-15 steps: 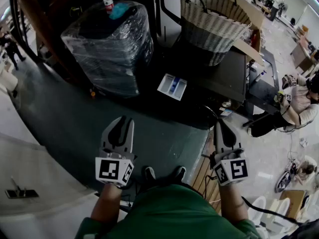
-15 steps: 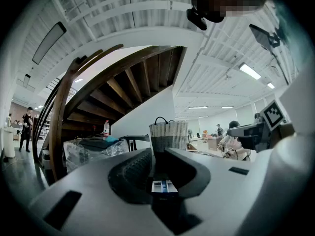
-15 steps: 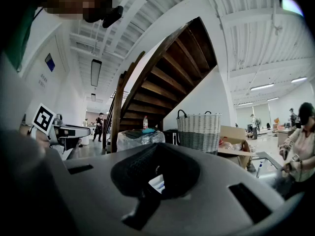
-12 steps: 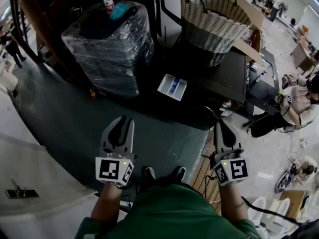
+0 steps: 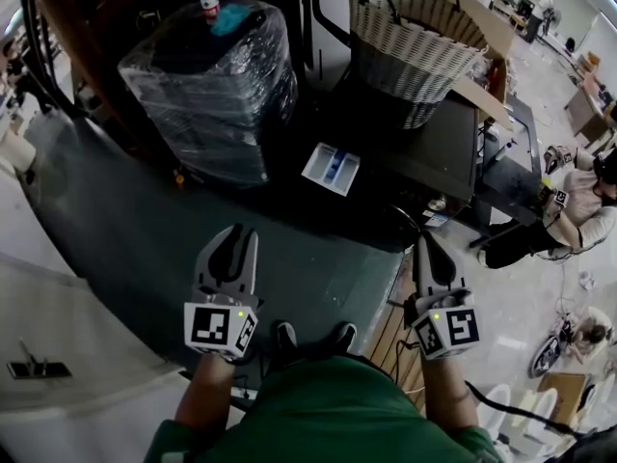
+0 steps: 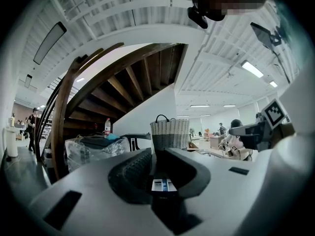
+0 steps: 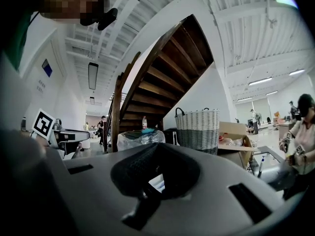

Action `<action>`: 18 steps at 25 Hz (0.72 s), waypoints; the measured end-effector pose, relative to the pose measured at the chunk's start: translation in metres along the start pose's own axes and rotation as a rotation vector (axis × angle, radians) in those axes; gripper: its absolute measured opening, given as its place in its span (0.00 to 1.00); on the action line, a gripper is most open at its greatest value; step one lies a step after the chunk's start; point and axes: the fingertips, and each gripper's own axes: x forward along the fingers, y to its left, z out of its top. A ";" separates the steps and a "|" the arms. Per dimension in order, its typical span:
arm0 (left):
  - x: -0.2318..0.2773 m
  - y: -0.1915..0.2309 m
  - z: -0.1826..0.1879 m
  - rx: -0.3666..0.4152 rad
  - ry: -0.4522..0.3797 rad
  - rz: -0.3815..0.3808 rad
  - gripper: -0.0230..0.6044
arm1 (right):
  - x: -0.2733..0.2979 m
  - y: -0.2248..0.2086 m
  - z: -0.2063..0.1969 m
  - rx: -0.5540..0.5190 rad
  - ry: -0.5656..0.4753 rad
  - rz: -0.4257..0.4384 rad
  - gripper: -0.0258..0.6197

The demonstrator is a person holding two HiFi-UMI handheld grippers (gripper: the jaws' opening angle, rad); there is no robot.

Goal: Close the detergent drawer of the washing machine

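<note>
Head view – task thing: the detergent drawer [image 5: 332, 169], white with a blue insert, stands pulled out from the front of the dark washing machine [image 5: 439, 148].
Head view – tongs: the left gripper [image 5: 241, 234] and right gripper [image 5: 427, 239] are held low, well short of the washing machine and touching nothing.
Head view – progress: judged from this, nothing is done; the reach and the push are both left.
Left gripper view – jaws: a narrow gap shows between them, with nothing in it; the drawer [image 6: 159, 185] shows through the gap, far off.
Right gripper view – jaws: pressed together on nothing; a sliver of the drawer [image 7: 156, 182] shows through the hollow behind their tips.
Hard to make out: the washing machine's front and the drawer's slot are lost in shadow; a wicker basket [image 5: 415, 46] sits on top of the machine.
</note>
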 end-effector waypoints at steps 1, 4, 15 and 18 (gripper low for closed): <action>0.002 -0.003 0.000 0.001 0.001 0.004 0.18 | 0.000 -0.003 -0.001 0.001 -0.001 0.004 0.07; 0.009 -0.016 0.003 -0.004 0.003 0.016 0.18 | -0.003 -0.017 -0.001 -0.001 -0.007 0.020 0.07; 0.030 -0.087 0.014 0.088 0.021 0.083 0.15 | -0.012 -0.085 -0.010 0.052 -0.013 0.080 0.07; 0.034 -0.098 0.010 0.118 0.042 0.089 0.15 | -0.007 -0.093 -0.013 0.062 -0.008 0.100 0.07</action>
